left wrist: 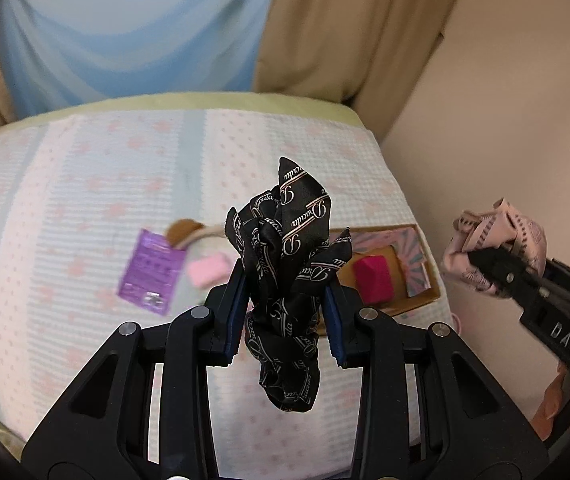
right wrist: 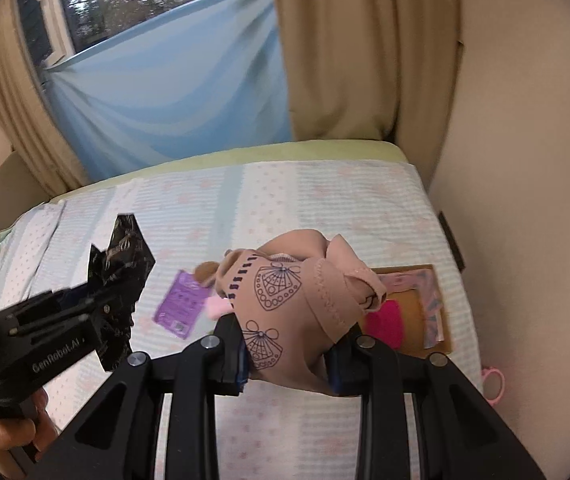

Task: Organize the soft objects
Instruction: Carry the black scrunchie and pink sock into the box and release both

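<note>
My left gripper (left wrist: 285, 312) is shut on a crumpled black scarf (left wrist: 289, 248) with white script lettering and holds it in the air above the bed. It also shows in the right wrist view (right wrist: 119, 276) at the left. My right gripper (right wrist: 287, 364) is shut on a bunched beige-pink cloth (right wrist: 293, 304) printed with dark fan shapes, also held above the bed. In the left wrist view that cloth (left wrist: 497, 244) is at the right, near the wall.
On the dotted bedspread (left wrist: 85, 200) lie a purple packet (left wrist: 151, 270), a pink sponge-like block (left wrist: 207, 270) and a brown-and-white plush (left wrist: 185, 232). A shallow cardboard box (left wrist: 417, 280) near the wall holds a magenta soft item (left wrist: 373, 280). Curtains hang behind the bed.
</note>
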Tool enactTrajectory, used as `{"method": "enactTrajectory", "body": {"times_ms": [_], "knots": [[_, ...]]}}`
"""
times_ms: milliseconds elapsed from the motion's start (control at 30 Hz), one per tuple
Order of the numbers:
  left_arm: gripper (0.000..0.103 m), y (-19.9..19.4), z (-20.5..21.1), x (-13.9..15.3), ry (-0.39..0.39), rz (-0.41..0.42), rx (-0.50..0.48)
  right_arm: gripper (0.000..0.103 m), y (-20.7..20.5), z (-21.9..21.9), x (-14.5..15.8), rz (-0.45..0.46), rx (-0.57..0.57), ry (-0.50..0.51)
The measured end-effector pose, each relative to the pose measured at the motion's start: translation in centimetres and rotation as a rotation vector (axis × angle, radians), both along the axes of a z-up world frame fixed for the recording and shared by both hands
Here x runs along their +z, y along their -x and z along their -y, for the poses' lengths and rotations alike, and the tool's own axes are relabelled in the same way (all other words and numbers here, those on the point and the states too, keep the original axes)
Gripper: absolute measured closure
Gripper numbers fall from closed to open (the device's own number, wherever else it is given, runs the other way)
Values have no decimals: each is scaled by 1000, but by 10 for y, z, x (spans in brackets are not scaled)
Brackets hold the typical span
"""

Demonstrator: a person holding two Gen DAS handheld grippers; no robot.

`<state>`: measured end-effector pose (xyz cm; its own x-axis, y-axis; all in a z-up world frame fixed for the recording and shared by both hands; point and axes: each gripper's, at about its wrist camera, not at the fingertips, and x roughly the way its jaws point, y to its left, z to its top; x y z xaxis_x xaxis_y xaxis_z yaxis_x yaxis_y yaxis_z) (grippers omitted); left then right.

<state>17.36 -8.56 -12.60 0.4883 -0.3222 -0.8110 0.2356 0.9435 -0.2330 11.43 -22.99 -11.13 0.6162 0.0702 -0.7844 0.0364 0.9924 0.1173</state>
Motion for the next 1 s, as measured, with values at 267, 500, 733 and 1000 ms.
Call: {"method": "enactTrajectory", "body": {"times_ms": [267,500,733,1000], "knots": [[72,-33,81,-40,-27,-100,-104,76,-25,76,-24,-63,-87,0],[72,-70,131,-84,-43,-178,-221,76,-58,123,-63,-152,-178,-8],[72,-99,172,-154,-69,-307,-271,76,-94,161,-127,-285,-244,-7],[72,-109,206,-212,-147,-413,-340,76,-126,188,-191,-412,-247,-15]]}}
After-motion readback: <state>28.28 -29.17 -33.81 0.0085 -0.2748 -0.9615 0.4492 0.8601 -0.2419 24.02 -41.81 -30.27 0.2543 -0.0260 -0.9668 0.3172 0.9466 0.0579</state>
